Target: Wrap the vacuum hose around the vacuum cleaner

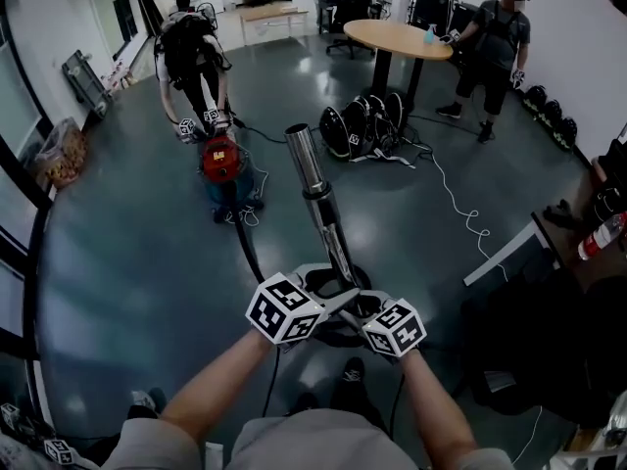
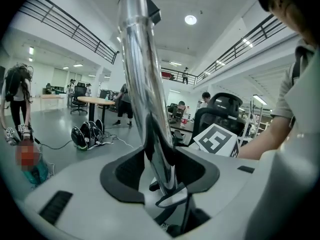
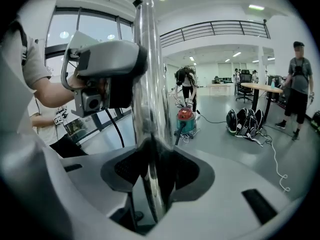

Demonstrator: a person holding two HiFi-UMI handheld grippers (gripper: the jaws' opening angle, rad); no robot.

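Left claw (image 2: 162,169) and right claw (image 3: 152,169) both clamped on chrome wand (image 1: 315,189), forearms side by side, wand pointing forward. Vacuum cleaner (image 1: 221,160) sits well ahead on grey floor (image 1: 127,262), hose (image 1: 247,248) running back.

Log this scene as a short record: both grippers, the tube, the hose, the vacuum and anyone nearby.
left gripper: shut on the metal tube
right gripper: shut on the same metal tube
hose: black, trailing over the floor toward the vacuum cleaner, not wrapped
vacuum cleaner: red top, on the floor ahead
people: one person bends over the vacuum cleaner, another stands by the round table
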